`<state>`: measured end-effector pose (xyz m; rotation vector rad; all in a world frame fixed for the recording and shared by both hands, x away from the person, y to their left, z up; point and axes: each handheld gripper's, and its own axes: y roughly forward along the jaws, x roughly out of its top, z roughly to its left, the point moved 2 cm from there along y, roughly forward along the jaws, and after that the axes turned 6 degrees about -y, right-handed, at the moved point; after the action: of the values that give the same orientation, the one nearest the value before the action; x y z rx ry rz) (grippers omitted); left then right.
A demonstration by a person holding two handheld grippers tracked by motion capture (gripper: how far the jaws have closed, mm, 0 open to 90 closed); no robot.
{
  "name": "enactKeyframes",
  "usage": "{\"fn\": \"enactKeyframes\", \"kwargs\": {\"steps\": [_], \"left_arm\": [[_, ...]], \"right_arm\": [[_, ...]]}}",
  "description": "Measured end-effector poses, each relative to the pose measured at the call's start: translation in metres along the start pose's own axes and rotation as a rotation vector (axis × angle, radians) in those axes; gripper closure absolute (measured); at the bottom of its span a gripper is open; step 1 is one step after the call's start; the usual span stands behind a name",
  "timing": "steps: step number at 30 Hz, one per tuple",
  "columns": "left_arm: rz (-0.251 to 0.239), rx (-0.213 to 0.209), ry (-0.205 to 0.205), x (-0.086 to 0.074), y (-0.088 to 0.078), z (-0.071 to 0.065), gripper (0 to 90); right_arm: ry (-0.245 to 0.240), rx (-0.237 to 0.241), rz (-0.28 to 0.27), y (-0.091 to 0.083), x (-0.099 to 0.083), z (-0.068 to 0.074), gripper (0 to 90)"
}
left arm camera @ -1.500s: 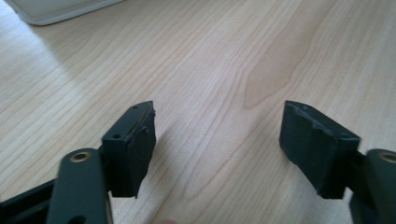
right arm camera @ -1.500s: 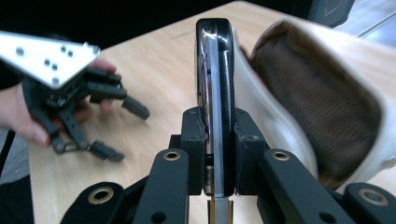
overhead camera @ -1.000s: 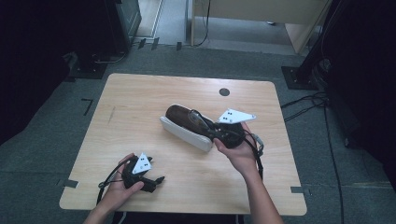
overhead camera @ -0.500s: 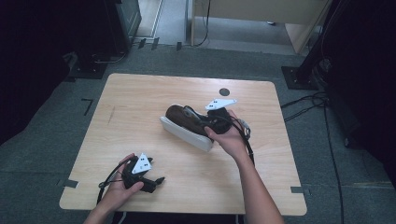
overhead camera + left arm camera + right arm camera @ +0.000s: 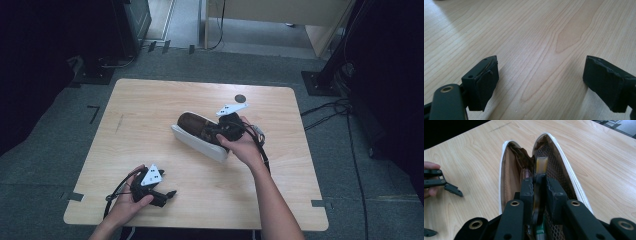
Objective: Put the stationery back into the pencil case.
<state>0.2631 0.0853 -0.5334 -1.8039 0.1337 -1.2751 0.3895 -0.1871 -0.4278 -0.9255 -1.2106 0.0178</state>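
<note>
A brown shoe with a white sole [image 5: 196,131] lies at the middle of the wooden table [image 5: 150,100], toe toward the left. My right gripper [image 5: 218,131] reaches into its opening from the right. In the right gripper view, the right gripper [image 5: 539,185] is shut on a thin dark strip of the shoe's upper [image 5: 540,165], between the tan insole [image 5: 510,170] and a mesh lining. My left gripper [image 5: 167,195] rests near the table's front left, and its jaws stand wide open over bare wood in the left gripper view [image 5: 540,77].
A small black round mark [image 5: 240,98] sits on the table behind the shoe. Cables [image 5: 330,112] and a dark stand base [image 5: 320,82] lie on the grey floor at the right. Dark equipment stands at the back left.
My right hand has moved left and farther away, from the shoe's right end to over its opening. The shoe and the left hand have kept still.
</note>
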Motion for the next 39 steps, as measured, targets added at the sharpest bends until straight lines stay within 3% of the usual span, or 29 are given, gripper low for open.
{"fn": "enactKeyframes", "kwargs": {"steps": [8,13,17,19,22,23,24,25,29,31,35,39], "left_arm": [[0.003,0.0,0.001,0.0,0.0,0.0,13.5],[0.002,0.002,-0.002,0.0,0.0,0.0,13.3],[0.001,0.002,-0.003,0.0,0.0,0.001,13.1],[0.002,0.004,-0.004,0.0,0.0,0.001,12.7],[0.004,0.009,-0.007,0.0,0.0,0.001,12.0],[0.004,0.009,-0.007,0.0,0.0,0.001,11.9],[0.001,0.014,-0.015,0.0,0.001,0.001,11.7],[0.001,0.014,-0.015,0.0,0.001,0.001,11.5],[0.002,0.017,-0.018,0.0,0.001,0.002,11.0],[0.003,0.017,-0.018,0.0,0.001,0.002,10.9],[0.005,0.017,-0.017,0.0,0.001,0.002,10.9],[0.005,0.017,-0.016,0.0,0.001,0.002,10.9]], "right_arm": [[0.009,-0.01,-0.045,-0.009,0.005,0.003,75.9],[0.0,-0.015,-0.093,-0.025,0.006,0.008,68.8],[0.005,-0.032,-0.148,-0.04,0.002,0.014,56.9],[0.032,-0.062,-0.189,-0.054,-0.005,0.018,44.0],[0.048,-0.098,-0.197,-0.065,-0.013,0.02,30.5],[0.048,-0.098,-0.197,-0.065,-0.013,0.02,30.5],[0.065,-0.126,-0.198,-0.074,-0.02,0.022,18.4],[0.065,-0.126,-0.198,-0.074,-0.02,0.022,18.4],[0.087,-0.17,-0.19,-0.091,-0.04,0.024,0.0],[0.097,-0.175,-0.188,-0.094,-0.044,0.023,0.0],[0.132,-0.244,-0.18,-0.108,-0.068,0.019,0.0],[0.15,-0.277,-0.159,-0.111,-0.086,0.016,0.0]]}}
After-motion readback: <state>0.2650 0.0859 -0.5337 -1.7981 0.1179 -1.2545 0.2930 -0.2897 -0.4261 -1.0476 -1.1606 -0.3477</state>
